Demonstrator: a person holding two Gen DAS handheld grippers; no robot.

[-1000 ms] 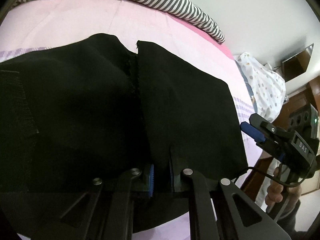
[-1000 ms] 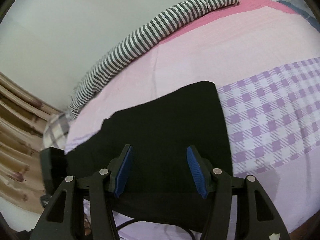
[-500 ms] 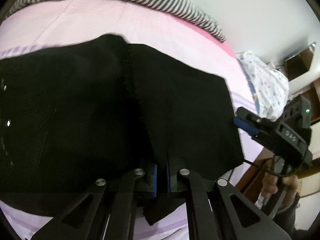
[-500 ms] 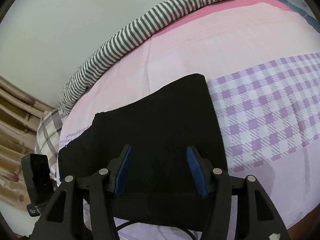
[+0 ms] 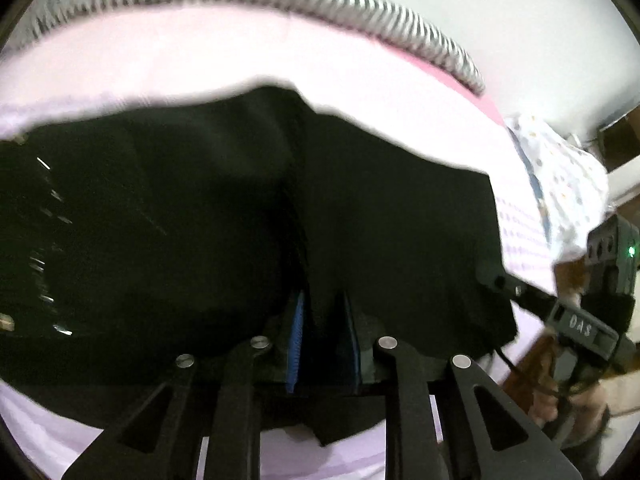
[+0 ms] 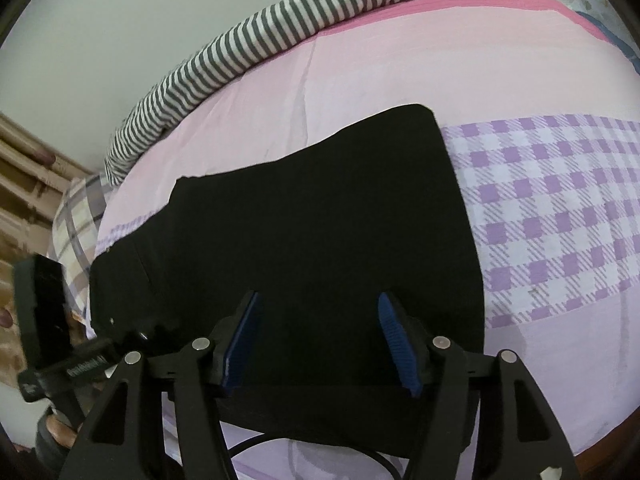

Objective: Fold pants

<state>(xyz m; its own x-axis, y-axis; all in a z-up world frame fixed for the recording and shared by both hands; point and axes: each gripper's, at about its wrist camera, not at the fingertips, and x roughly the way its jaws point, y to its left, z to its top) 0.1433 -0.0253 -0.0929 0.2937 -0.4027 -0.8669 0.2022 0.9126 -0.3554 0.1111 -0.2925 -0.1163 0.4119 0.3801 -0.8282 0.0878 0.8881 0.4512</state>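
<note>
Black pants (image 5: 200,240) lie folded on the pink bed; they also show in the right wrist view (image 6: 320,232). My left gripper (image 5: 322,332) is nearly shut, pinching a ridge of the black fabric at the pants' near edge between its blue pads. My right gripper (image 6: 320,340) is open with its blue pads wide apart over the near edge of the pants, holding nothing. The right gripper also shows at the right of the left wrist view (image 5: 576,320). The left gripper's body shows at the left of the right wrist view (image 6: 60,364).
A pink sheet with a purple check band (image 6: 560,220) covers the bed. A grey-and-white striped roll (image 6: 280,36) lies along the far edge by the wall. A dotted white cloth (image 5: 568,176) lies at the right. A plaid pillow (image 6: 76,224) is at the left.
The left gripper has lifted and pulled the pinched fabric, and its view is blurred by motion. Its pads show a slightly wider gap. The right gripper stays open and has shifted a little closer over the pants.
</note>
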